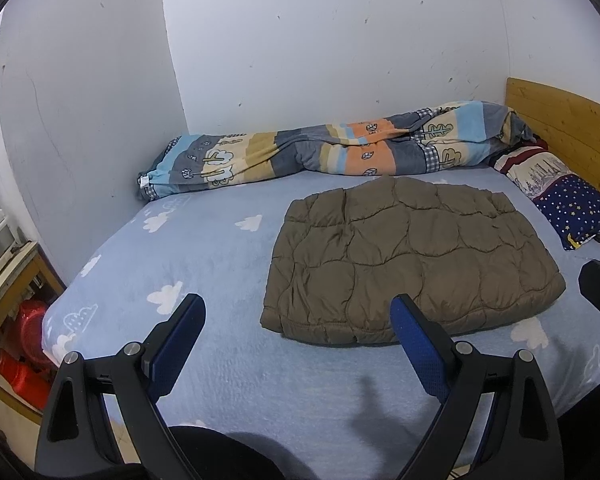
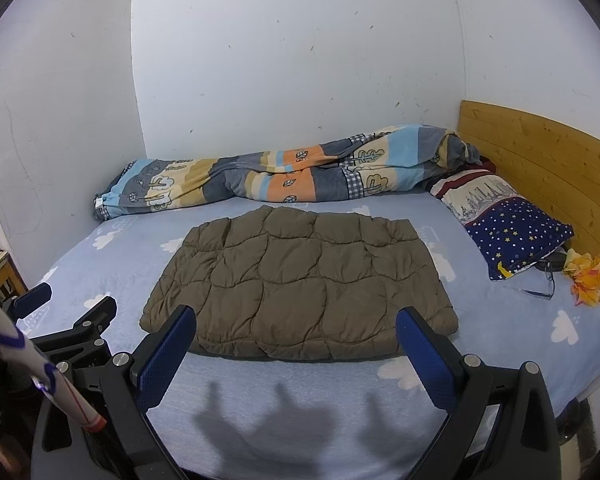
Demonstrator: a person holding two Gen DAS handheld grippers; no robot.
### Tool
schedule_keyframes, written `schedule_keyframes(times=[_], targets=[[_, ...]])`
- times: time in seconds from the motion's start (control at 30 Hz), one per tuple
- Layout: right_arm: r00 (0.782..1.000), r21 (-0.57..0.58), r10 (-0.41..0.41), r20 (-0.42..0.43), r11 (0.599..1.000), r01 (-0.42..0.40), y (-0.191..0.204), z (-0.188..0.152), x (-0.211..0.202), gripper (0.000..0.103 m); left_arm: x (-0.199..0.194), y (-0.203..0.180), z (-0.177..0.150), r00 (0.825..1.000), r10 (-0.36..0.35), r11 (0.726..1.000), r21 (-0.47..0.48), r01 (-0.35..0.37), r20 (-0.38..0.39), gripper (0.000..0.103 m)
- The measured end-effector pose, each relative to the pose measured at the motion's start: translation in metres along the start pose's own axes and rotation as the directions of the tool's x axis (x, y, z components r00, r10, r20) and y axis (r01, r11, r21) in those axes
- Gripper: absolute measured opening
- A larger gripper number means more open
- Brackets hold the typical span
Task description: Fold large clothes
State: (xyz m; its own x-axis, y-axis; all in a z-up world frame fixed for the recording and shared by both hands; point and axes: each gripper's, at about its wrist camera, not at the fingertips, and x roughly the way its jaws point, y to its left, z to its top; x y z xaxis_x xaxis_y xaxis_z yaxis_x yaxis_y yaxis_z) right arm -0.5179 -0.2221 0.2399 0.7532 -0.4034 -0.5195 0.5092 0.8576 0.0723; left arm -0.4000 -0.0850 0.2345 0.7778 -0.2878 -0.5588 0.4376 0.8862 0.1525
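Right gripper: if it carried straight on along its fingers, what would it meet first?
Probably the near edge of the folded brown quilted jacket, lying dead ahead between the open right gripper fingers; nothing stands in between, though depth is uncertain.

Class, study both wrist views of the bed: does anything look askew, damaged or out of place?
The brown quilted jacket lies folded flat and tidy. What stands out is the striped blanket, bunched in a loose roll along the wall, and a pair of glasses left on the sheet beside the starry pillow.
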Motion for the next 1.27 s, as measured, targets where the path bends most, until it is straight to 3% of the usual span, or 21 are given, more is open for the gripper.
schedule_keyframes(times=[0.97, 1.17, 1.27], targets=[[1.000, 0.016, -0.015, 0.004, 1.000, 0.015, 0.0027, -0.0027, 0.0003, 0.102, -0.0053, -0.0007, 0.0002, 1.000, 0.005, 1.000, 0.018, -0.005, 0.014, 0.093], [1.000, 0.022, -0.024, -0.001, 0.999, 0.024, 0.0039, -0.0020, 0.0027, 0.102, -0.0046, 0.0027, -0.0006, 0.999, -0.053, 0.998, 0.025, 0.053, 0.005, 0.093], [1.000, 0.012, -0.020, -0.004, 1.000, 0.020, 0.0059, -0.0023, 0.0040, 0.102, -0.0072, 0.0043, -0.0014, 0.998, -0.049, 0.998, 0.030, 0.049, 0.025, 0.093]])
